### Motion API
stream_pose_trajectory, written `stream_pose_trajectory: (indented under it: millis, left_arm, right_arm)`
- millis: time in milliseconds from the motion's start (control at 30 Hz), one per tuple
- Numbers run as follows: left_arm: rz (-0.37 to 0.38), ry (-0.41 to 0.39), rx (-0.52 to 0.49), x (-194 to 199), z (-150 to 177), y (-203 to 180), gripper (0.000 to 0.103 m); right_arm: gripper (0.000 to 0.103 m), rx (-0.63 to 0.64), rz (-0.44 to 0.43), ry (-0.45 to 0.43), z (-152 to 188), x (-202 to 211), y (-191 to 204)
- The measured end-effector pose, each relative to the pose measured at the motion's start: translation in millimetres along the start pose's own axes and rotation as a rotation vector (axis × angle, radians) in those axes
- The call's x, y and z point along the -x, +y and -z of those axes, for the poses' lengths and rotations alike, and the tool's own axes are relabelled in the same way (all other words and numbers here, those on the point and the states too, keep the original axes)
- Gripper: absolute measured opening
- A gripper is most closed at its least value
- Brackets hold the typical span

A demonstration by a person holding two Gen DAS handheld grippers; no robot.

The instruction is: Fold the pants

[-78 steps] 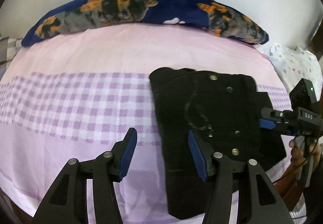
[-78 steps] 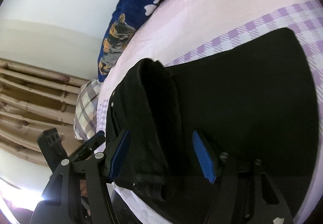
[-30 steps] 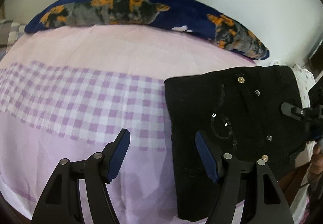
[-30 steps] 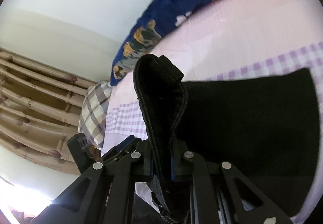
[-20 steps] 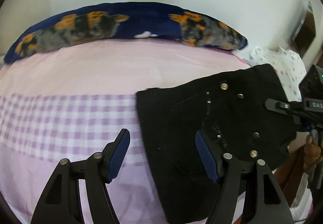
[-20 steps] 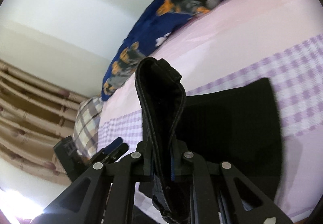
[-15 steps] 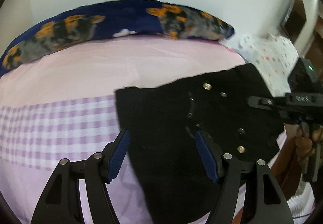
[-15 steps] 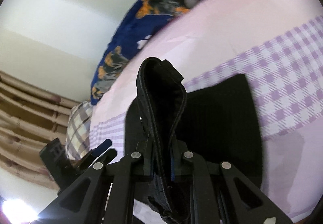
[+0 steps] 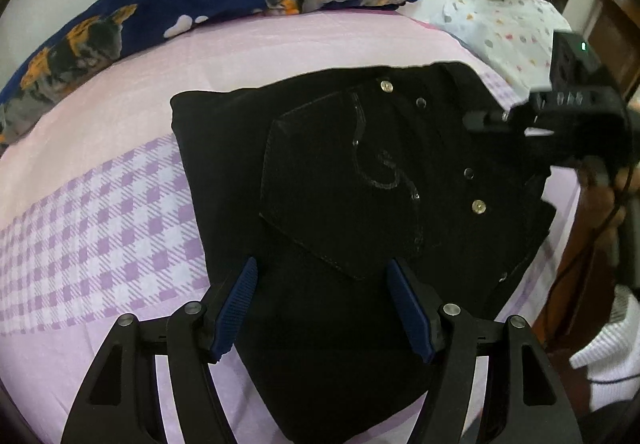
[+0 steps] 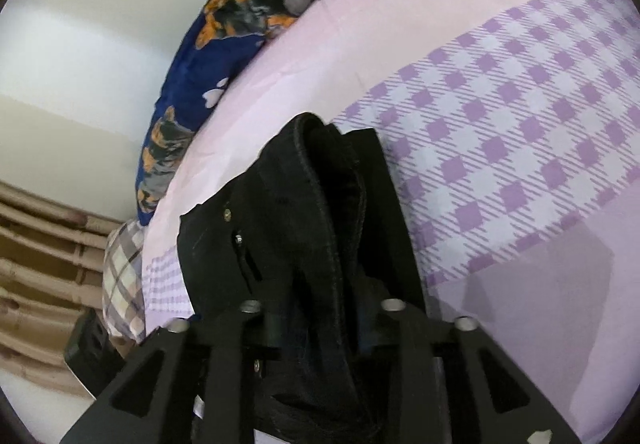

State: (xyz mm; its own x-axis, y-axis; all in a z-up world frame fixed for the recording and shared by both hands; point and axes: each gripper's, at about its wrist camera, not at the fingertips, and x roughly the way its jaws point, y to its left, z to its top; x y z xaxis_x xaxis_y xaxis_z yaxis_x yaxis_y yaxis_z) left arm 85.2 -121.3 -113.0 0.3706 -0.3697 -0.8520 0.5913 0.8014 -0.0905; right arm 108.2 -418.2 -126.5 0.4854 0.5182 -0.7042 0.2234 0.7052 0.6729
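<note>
Black pants [image 9: 340, 180] lie folded on the pink and purple-checked bed sheet [image 9: 100, 204], back pocket and metal rivets facing up. My left gripper [image 9: 322, 314] is open and empty, hovering just above the near end of the pants. My right gripper [image 10: 320, 328] is shut on the thick waistband edge of the pants [image 10: 320, 204], which bunches up between its fingers. In the left wrist view the right gripper [image 9: 520, 116] grips the pants' right edge.
A navy pillow [image 9: 200, 4] with orange and grey dog prints lies along the wall at the far edge of the bed. A white dotted cloth [image 9: 504, 28] sits at the far right. A plaid pillow [image 10: 124, 276] lies at the bed's other end.
My right gripper closed on the pants' waistband and has been dragging the pants across the sheet. My left gripper stayed open and now sits over the pants rather than beside them.
</note>
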Motion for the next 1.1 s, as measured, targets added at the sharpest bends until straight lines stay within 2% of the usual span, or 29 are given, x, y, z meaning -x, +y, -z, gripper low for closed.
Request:
stream_pose_trajectory:
  millis: [133, 233, 333, 667, 967, 1100]
  left_arm:
    - [0.02, 0.002, 0.03, 0, 1, 3, 0.069]
    - [0.026, -0.001, 0.04, 2, 3, 4, 0.069]
    - [0.025, -0.005, 0.043, 4, 4, 3, 0.069]
    - [0.049, -0.003, 0.073, 11, 11, 7, 0.07]
    - [0.057, -0.005, 0.083, 13, 12, 8, 0.071]
    - [0.056, -0.004, 0.084, 13, 11, 9, 0.071]
  right_arm:
    - [0.029, -0.013, 0.022, -0.068, 8, 29, -1]
    - [0.029, -0.039, -0.009, -0.114, 22, 54, -4]
    - [0.029, -0.079, -0.048, -0.085, 39, 67, -8]
    - [0.029, -0.154, -0.05, -0.035, 64, 61, -12]
    - [0.03, -0.221, -0.046, -0.034, 60, 42, -21]
    - [0.029, -0.237, -0.055, -0.034, 64, 47, -23]
